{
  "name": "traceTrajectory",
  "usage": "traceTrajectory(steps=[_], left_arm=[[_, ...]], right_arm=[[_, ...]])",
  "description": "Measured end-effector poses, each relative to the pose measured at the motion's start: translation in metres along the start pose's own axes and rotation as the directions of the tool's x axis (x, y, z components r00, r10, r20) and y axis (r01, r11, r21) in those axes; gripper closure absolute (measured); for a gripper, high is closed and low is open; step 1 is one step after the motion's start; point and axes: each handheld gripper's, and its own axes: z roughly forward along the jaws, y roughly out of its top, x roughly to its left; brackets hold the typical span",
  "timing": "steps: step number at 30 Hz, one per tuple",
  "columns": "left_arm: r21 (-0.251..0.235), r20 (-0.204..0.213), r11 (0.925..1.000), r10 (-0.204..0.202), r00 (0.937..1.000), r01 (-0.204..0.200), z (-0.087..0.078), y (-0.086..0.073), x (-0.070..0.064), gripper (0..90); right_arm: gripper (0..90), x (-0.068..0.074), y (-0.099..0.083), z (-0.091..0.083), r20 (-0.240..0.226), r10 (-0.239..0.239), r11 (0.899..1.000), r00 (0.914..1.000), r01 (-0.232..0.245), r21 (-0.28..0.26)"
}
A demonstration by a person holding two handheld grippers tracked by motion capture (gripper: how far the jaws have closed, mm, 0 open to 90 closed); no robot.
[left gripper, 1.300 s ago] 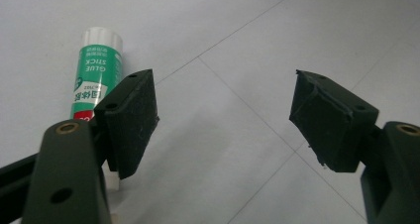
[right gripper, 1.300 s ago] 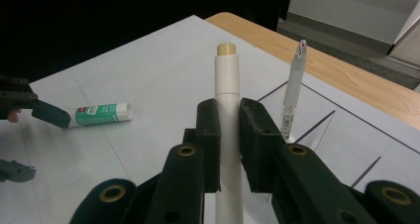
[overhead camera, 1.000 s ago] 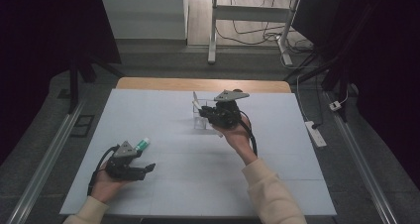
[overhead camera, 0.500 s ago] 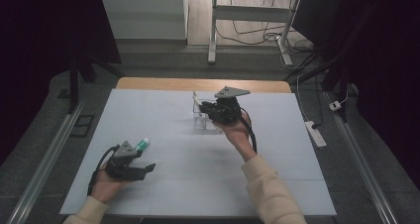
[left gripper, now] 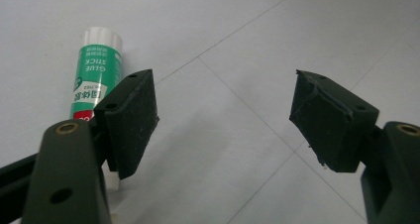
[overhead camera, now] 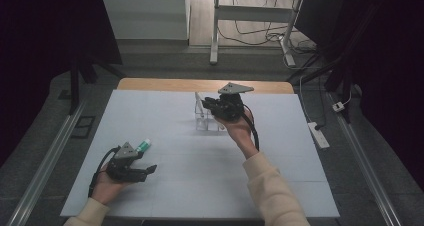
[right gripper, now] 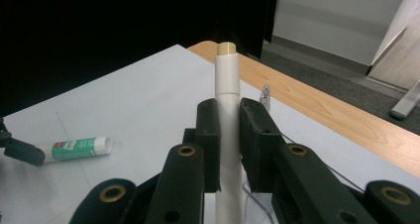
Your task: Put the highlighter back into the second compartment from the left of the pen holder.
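Observation:
My right gripper (right gripper: 229, 135) is shut on a white stick (right gripper: 227, 83) with a tan tip, held upright between its pads. In the high view that gripper (overhead camera: 212, 106) hovers over a small clear holder (overhead camera: 206, 121) at the middle back of the white table (overhead camera: 280, 151). A green and white glue stick (left gripper: 97, 78) lies flat on the table just outside the left jaw of my left gripper (left gripper: 223, 110), which is open with nothing between its pads. In the high view the left gripper (overhead camera: 148, 170) rests near the front left, with the glue stick (overhead camera: 143, 145) just behind it.
A small metal clip (right gripper: 265, 96) stands on the table beyond the white stick. The table's wooden far edge (overhead camera: 165, 84) borders a grey floor. A power strip (overhead camera: 319, 134) and cables lie on the floor to the right.
The right gripper with the white stick has shifted slightly up and back over the clear holder. The left gripper and the glue stick have stayed put.

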Motion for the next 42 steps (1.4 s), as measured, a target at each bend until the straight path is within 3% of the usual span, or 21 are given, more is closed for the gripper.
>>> traceTrajectory(steps=[16, 42], left_arm=[[-0.002, 0.001, 1.0000, -0.001, 1.0000, 0.001, 0.000, 0.000, 0.001, 26.1], [0.001, 0.001, 1.0000, -0.002, 1.0000, 0.002, 0.000, 0.000, 0.002, 26.0]], right_arm=[[78.4, -0.016, 0.004, 0.007, 0.031, 0.028, 0.999, 0.9991, -0.027, -0.018], [78.4, -0.031, 0.016, 0.027, 0.069, 0.011, 0.998, 0.9976, -0.007, -0.061]])
